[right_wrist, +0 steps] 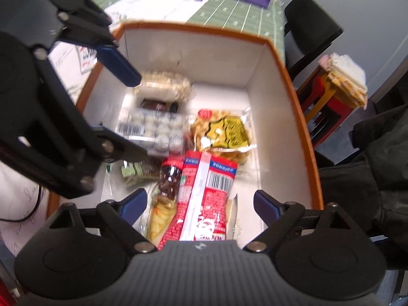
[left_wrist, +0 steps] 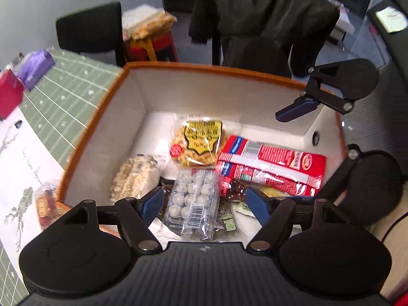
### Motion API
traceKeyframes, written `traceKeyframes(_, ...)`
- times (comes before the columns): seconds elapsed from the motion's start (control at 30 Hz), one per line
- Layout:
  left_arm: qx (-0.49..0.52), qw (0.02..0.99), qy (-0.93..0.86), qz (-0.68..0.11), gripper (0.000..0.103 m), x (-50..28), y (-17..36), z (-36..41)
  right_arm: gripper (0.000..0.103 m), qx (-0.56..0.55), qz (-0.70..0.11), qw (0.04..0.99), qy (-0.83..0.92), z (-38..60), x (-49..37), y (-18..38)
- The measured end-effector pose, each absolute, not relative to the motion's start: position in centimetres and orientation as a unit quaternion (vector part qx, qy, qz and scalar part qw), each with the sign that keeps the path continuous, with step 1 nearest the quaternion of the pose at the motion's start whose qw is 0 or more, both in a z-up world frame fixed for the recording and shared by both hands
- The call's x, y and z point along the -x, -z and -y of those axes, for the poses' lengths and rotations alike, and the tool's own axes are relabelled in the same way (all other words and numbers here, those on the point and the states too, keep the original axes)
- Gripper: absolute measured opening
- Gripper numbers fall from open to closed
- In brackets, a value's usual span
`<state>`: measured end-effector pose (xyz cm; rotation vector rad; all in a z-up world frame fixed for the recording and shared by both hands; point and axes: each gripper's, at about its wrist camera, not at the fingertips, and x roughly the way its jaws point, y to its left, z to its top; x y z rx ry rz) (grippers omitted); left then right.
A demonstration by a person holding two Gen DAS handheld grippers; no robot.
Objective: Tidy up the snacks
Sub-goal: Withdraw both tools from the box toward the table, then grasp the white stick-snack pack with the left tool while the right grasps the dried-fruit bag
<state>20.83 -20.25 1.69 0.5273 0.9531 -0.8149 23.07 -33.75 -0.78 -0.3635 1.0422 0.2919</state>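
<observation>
**A:** What was nearest the cameras?

**B:** The left gripper (left_wrist: 204, 205), blue pads spread wide and nothing pinched between them. Right under the gap lay a clear plastic tray of round white candies (left_wrist: 193, 199) with a barcode sticker. The right gripper (right_wrist: 200, 205) was likewise released, jaws apart, above a long red and white snack packet (right_wrist: 204, 204) that neither pad pressed on.

**A:** So where did the snacks sit?

**B:** All inside a white cardboard box with an orange rim (left_wrist: 178, 94). Beside the red packet was a clear bag of yellow chips (right_wrist: 160, 219), and just above that a dark brown packet (right_wrist: 170, 178). Under the candy tray, a small green-labelled packet (left_wrist: 227, 219) poked out.

**A:** And further back in the box?

**B:** A clear bag of pale puffed grain pieces (left_wrist: 135, 178) against the left wall in the left view, and a clear bag of golden fried twists with a yellow label (left_wrist: 199, 142) toward the far wall, touching the red packet's end.

**A:** Outside the box?

**B:** It stood on a green gridded cutting mat (left_wrist: 66, 102). One more clear snack bag with a red label (left_wrist: 46, 206) lay on the table just beside the box's near left corner. Farther off were a red box (left_wrist: 9, 94) and a purple packet (left_wrist: 35, 66), then a black chair (left_wrist: 91, 28) and a dark jacket (left_wrist: 262, 20) hung behind the box.
</observation>
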Motion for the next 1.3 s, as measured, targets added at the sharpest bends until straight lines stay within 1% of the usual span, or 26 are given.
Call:
traceKeyframes(0.1,-0.237,0.793,0.373,-0.419,0.087,-20.0,-3.2,18.8,0.092,0.164,-0.465,0.861,-0.122,33.4,-22.5,-0.4)
traceKeyframes(0.27,-0.220,0.819,0.344,-0.404,0.087,-19.4,-5.4,15.8,0.092,0.139,-0.421,0.887,-0.127,32.2,-21.7,-2.6)
traceKeyframes(0.53,-0.191,0.858,0.277,-0.387,0.087,-20.2,-6.9,9.6,0.092,0.132,-0.354,0.908,-0.181,27.8,-21.4,-5.1)
traceKeyframes(0.6,-0.185,0.864,0.264,-0.387,0.088,-20.5,-6.8,8.2,0.091,0.138,-0.346,0.907,-0.195,26.4,-21.8,-5.3)
traceKeyframes(0.7,-0.176,0.869,0.249,-0.389,0.088,-20.9,-6.1,6.1,0.085,0.152,-0.340,0.903,-0.212,24.2,-22.6,-5.0)
traceKeyframes(0.87,-0.163,0.872,0.222,-0.404,0.088,-22.1,-4.4,3.2,0.085,0.191,-0.331,0.897,-0.224,20.8,-24.2,-3.9)
traceKeyframes(1.1,-0.064,0.871,0.168,-0.457,0.088,-25.6,-2.5,-0.8,0.085,0.199,-0.341,0.889,-0.230,18.3,-27.8,-2.6)
traceKeyframes(1.3,0.020,0.858,0.116,-0.500,0.088,-28.9,-0.2,-2.4,0.085,0.244,-0.356,0.870,-0.237,15.8,-31.5,-1.4)
